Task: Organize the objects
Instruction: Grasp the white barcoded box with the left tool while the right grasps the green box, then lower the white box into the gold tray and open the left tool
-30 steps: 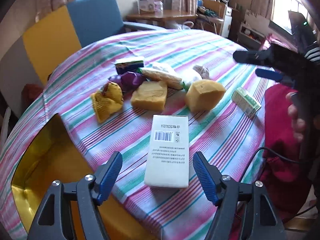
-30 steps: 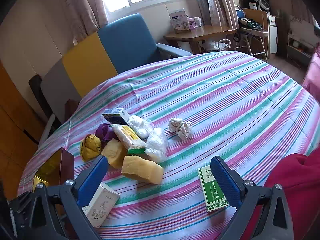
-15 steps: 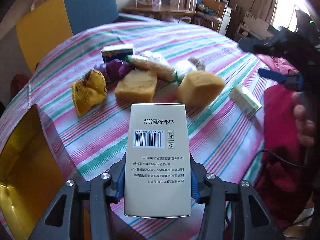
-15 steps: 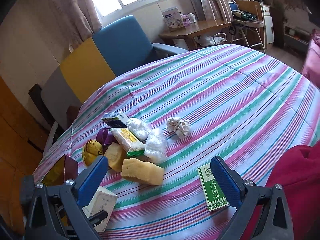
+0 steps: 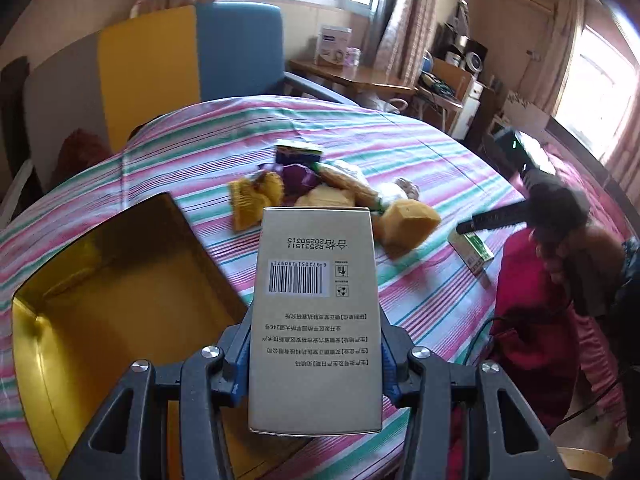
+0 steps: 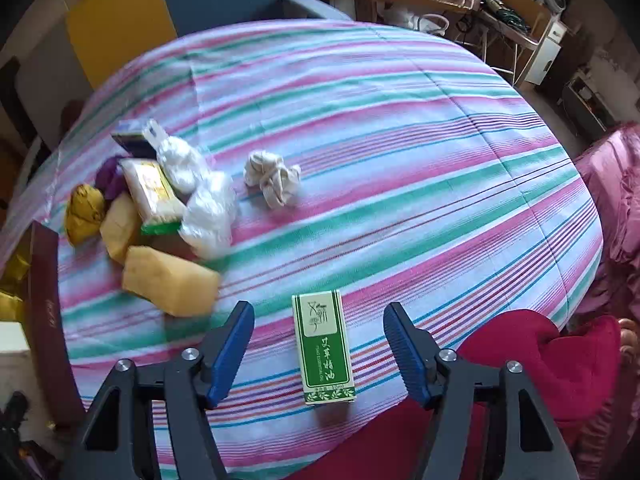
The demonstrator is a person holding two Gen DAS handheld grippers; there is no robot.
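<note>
So the left wrist view is basically filled by the white box (image 5: 314,316), barcode side up, clamped between the blue pads of the left gripper (image 5: 314,364) and lifted off the striped tablecloth (image 5: 420,148). It hangs just beside the open gold-lined box (image 5: 100,300) at the table's near left edge. You only get the inside of that box from this camera; the right wrist view just catches its dark red outer wall at the far left.

What the right wrist view gives you instead is the small green box (image 6: 323,350) lying flat near the table edge, sitting between the fingers of the right gripper (image 6: 319,354). Those jaws have just been closing in, but the pads aren't touching it, there's a gap on both sides. The gripper points steeply down at it.

The left camera shows that gripper from the side, blurry, with the person's hand (image 5: 560,248) on it over the red cloth (image 5: 532,340).

The pile of yellow sponges (image 6: 170,286), bagged stuff and the rolled socks (image 6: 272,176) sits mid-table.
</note>
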